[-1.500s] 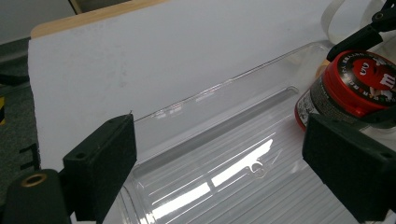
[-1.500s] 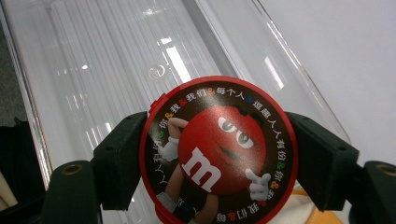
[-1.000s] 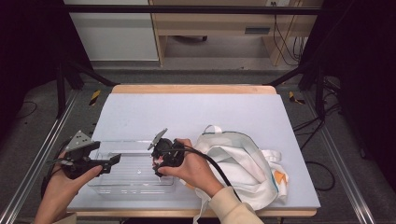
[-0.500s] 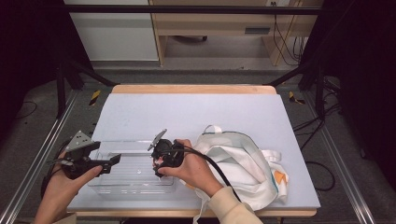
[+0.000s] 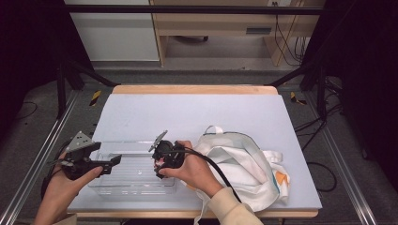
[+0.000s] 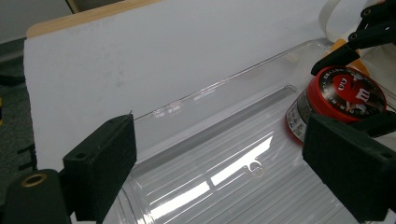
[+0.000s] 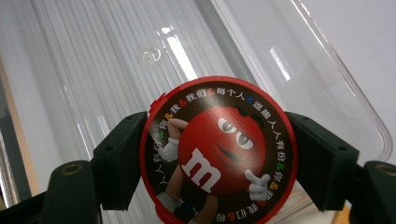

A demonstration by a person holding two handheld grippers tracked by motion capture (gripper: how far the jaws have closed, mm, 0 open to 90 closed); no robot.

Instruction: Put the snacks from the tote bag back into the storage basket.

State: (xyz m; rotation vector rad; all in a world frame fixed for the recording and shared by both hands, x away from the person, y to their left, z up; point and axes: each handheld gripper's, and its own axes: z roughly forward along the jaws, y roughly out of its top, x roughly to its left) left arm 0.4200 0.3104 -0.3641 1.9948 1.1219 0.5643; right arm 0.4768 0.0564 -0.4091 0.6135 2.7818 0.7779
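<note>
Right gripper [image 5: 162, 165] is clamped on a round red-lidded candy tub [image 7: 218, 149], 1 pad on each side of the lid rim, grip looks centred and square. Tub sits at the right end of the clear plastic tray [image 5: 101, 183], inside its walls; in the left gripper view the tub [image 6: 341, 105] looks down at floor level, but I can't tell if its base is resting on the ribbed floor or just above it. Left gripper [image 5: 109, 162] has its jaws apart with nothing between the pads, hovering over the tray's left end, not obviously touching the wall. Progress, my read: the tub is at the tray and essentially placed, so most of the work is done; what's left is letting go and backing the right gripper out without dragging the tub. Whether the white cloth bag [image 5: 244, 164], lying just right of the tray on the table [image 5: 197, 112], holds more items is not visible. Orientation: the tub is a short cylinder, axis roughly vertical, lid facing up toward the right gripper's camera, maybe slightly tilted toward it. No real long axis, it's wider than tall. Printed face on the lid reads roughly upright from the right gripper view, small tab on the rim at upper left.
</note>
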